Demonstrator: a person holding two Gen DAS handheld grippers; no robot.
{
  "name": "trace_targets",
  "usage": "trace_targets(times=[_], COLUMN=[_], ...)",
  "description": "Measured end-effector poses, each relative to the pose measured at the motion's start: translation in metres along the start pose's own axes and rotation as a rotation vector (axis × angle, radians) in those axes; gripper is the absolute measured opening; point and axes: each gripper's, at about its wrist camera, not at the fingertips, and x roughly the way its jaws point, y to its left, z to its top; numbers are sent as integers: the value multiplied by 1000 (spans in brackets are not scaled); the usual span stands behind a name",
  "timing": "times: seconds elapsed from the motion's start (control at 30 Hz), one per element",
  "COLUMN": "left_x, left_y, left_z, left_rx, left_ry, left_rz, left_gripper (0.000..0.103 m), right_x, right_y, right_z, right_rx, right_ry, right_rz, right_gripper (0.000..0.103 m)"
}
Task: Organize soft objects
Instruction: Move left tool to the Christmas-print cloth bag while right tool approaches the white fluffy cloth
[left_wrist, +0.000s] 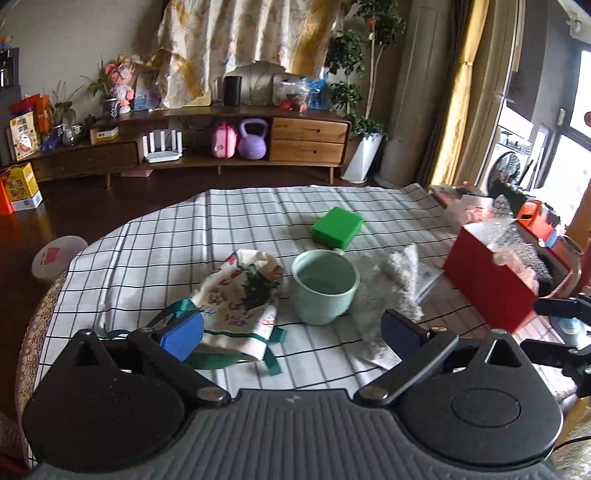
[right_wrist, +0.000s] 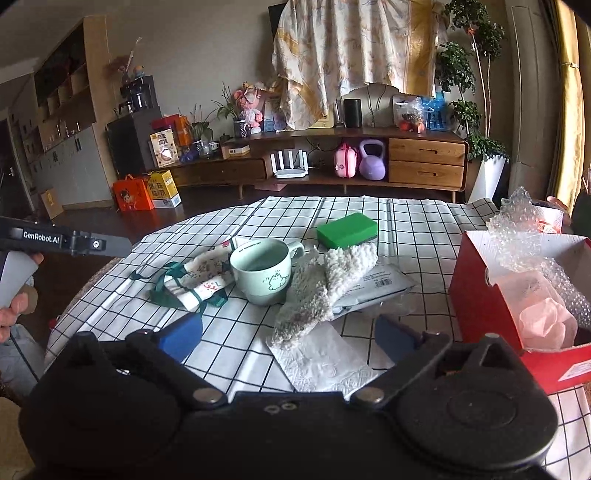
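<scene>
A printed cloth bag with green straps (left_wrist: 240, 299) lies on the checked tablecloth (left_wrist: 155, 251), left of a mint mug (left_wrist: 325, 286). A fluffy grey-white cloth (left_wrist: 384, 284) lies right of the mug. A green sponge (left_wrist: 337, 226) sits behind them. My left gripper (left_wrist: 291, 334) is open and empty, its left pad over the bag's straps. In the right wrist view the bag (right_wrist: 199, 277), mug (right_wrist: 263, 269), fluffy cloth (right_wrist: 321, 291), sponge (right_wrist: 347, 229) and a white tissue (right_wrist: 325, 360) show. My right gripper (right_wrist: 288, 338) is open and empty, above the tissue.
A red box (right_wrist: 491, 295) with bubble wrap and pink paper stands at the table's right; it also shows in the left wrist view (left_wrist: 491, 280). A flat plastic packet (right_wrist: 380, 284) lies under the fluffy cloth. A wooden sideboard (left_wrist: 229, 147) stands beyond the table.
</scene>
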Motion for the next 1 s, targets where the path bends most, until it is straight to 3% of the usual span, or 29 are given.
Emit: trace_targets(times=[0.2,0.3,0.5,0.6,0.8,1.0], left_x=[31,56,104,125,155,173], left_y=[32,50,75,75,59,43], left_z=[1,0,-3,-4,-13,-18], left_rx=[-18,-54,-73,-12,111,260], left_ry=[-2,31,72,92,145,107], left_rz=[63,21,52,37,-5,93], left_gripper=[103,103,103,103,103,103], right_x=[34,54,93,112,137,156], right_y=[-6,-10,-17,-23,-30,-35], right_z=[11,15,20,21,21,19], right_rx=[4,-4,-26,-25,-27,-15], right_ry=[12,35,76,102,127,142], right_rz=[-36,-46,-62,-70,-66,-74], right_gripper=[100,98,93,87,85,79])
